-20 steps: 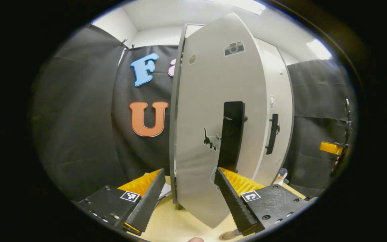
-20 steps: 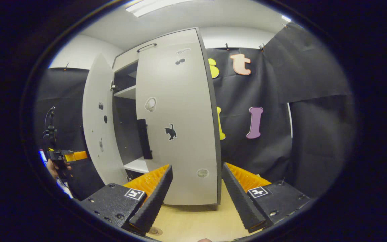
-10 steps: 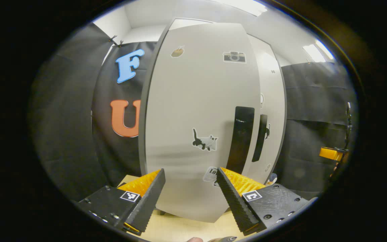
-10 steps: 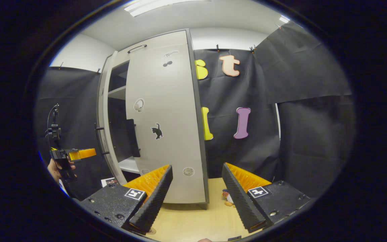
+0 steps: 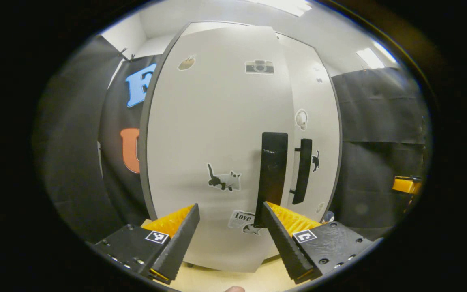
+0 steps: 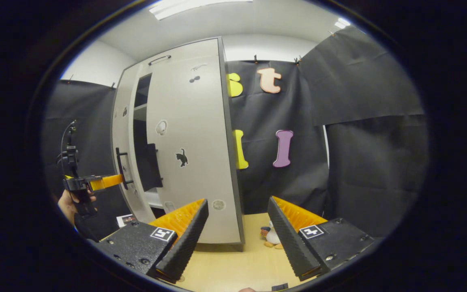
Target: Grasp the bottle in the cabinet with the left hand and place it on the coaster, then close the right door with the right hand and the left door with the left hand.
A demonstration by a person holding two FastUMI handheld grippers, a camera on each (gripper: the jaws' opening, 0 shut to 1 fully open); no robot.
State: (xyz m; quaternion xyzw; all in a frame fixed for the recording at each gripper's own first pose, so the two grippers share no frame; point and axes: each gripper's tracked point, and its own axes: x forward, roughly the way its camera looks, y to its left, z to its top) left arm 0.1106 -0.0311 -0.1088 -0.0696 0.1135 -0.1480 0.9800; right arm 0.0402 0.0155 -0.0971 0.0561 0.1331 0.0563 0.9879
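A tall white cabinet [image 6: 189, 134] stands on the wooden table [image 6: 233, 263], its left door [image 5: 213, 142] nearly closed before the left gripper [image 5: 229, 239], fingers apart, like the right gripper's [image 6: 237, 239], holding nothing.

left door [image 5: 213, 134]: pale grey, stickered, almost shut | right door [image 6: 189, 146]: shut

The cabinet [image 6: 185, 134] interior is mostly hidden behind the nearly closed left door [image 5: 213, 154]. A small toy [image 6: 272, 236] at 6 o'clock is partly covered by the right gripper's fingers [image 6: 288, 239].
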